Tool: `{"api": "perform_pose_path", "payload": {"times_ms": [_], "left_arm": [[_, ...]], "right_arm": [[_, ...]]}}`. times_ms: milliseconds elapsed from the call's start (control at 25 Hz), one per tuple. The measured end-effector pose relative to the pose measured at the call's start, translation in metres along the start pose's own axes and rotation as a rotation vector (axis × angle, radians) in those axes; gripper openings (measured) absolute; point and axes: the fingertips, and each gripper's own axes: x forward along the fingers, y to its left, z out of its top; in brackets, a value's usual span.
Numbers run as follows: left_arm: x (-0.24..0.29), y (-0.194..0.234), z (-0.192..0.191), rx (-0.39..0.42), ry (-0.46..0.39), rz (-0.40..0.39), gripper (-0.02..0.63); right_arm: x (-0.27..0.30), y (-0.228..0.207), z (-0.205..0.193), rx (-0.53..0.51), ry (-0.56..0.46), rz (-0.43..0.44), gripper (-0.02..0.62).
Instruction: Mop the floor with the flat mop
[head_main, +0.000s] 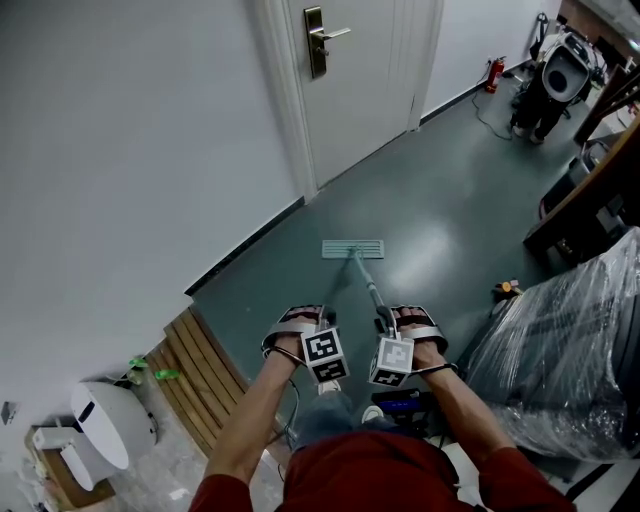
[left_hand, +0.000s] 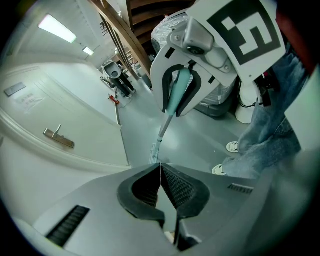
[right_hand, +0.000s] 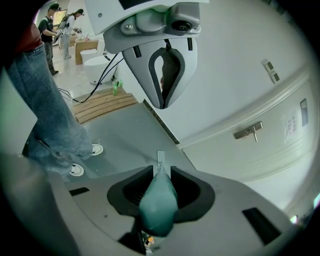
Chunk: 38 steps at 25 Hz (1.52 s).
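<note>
- Indoors, a person in red sleeves (head_main: 520, 482) and blue jeans (left_hand: 270, 135) stands on a grey-green floor (head_main: 430, 200), holding a two-jaw gripper in each hand, the pair level and close together.
- Right gripper (head_main: 386, 322) is clamped on the teal rubber grip (right_hand: 159, 200) at the top of the slim metal mop handle (head_main: 366, 283) — its own view shows the grip filling the gap between both dark pads.
- Left gripper (head_main: 322, 320) hangs just beside it, apart from the mop handle. Its ridged jaws are pressed together tip to tip with nothing between them.
- Pale green rectangular flat mop head (head_main: 353, 249) lies flat on the floor at the mop handle's far end. It sits out from the floor's left edge, where a dark skirting (head_main: 250, 245) meets the white wall (head_main: 120, 150), and short of the white panelled door (head_main: 365, 90) with its brass lever (head_main: 322, 38).
- Slatted wooden board (head_main: 200, 365) lies along that same left edge, nearer the person — a bulk wrapped in clear plastic (head_main: 575, 330) sits at the floor's right edge.
- Small red fire extinguisher (head_main: 494, 73) stands at the floor's far edge, against the wall.
- White canvas shoes (left_hand: 232, 146) show beneath the jeans in the left gripper view.
</note>
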Motion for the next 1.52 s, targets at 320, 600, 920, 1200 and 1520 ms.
{"api": "perform_pose_path", "payload": {"times_ms": [320, 600, 920, 1200, 1520], "left_arm": [[0.009, 0.042, -0.024, 0.007, -0.018, 0.006, 0.017], [0.013, 0.078, -0.046, 0.027, -0.032, 0.010, 0.017], [0.037, 0.113, -0.042, 0.046, -0.028, 0.006, 0.017], [0.061, 0.151, -0.027, 0.030, -0.016, 0.013, 0.017], [0.089, 0.177, -0.006, 0.040, -0.016, -0.006, 0.016]], "right_arm": [[0.027, -0.036, 0.027, 0.010, 0.023, -0.006, 0.120], [0.040, -0.072, 0.057, 0.038, 0.023, -0.023, 0.120], [0.066, -0.106, 0.056, 0.046, 0.004, -0.028, 0.120], [0.083, -0.142, 0.044, 0.046, -0.004, -0.016, 0.120], [0.107, -0.173, 0.020, 0.053, 0.009, -0.031, 0.120]]}}
